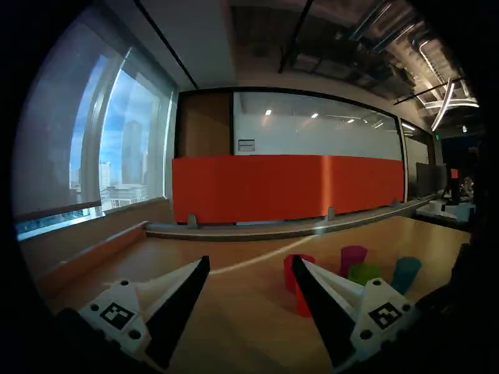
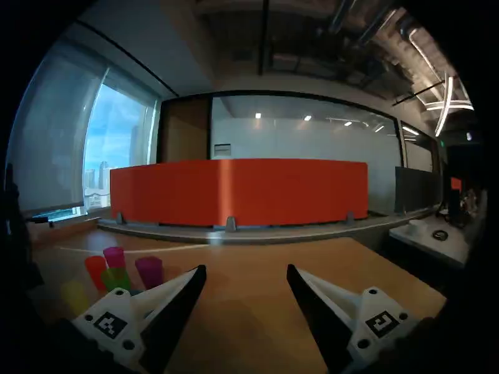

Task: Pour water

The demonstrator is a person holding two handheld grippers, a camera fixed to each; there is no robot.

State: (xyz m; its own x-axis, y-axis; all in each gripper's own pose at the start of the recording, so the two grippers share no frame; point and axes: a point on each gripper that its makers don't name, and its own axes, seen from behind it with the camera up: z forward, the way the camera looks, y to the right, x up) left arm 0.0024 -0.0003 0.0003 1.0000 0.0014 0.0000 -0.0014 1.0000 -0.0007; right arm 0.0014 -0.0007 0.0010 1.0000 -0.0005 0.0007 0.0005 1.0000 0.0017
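Jaws of the left gripper (image 1: 249, 258) gape wide over the wooden table (image 1: 249, 318), gripping nothing. A red cup (image 1: 289, 271) stands partly behind the right jaw's tip, with a magenta cup (image 1: 353, 255), green cup (image 1: 363, 273) and teal cup (image 1: 406, 273) farther right. Jaws of the right gripper (image 2: 245, 268) are equally wide and empty, and a cluster of coloured cups (image 2: 115, 271) sits beyond the left jaw.

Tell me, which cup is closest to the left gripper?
The red cup, partly hidden behind one finger. The purple cup, green cup and teal cup stand farther off.
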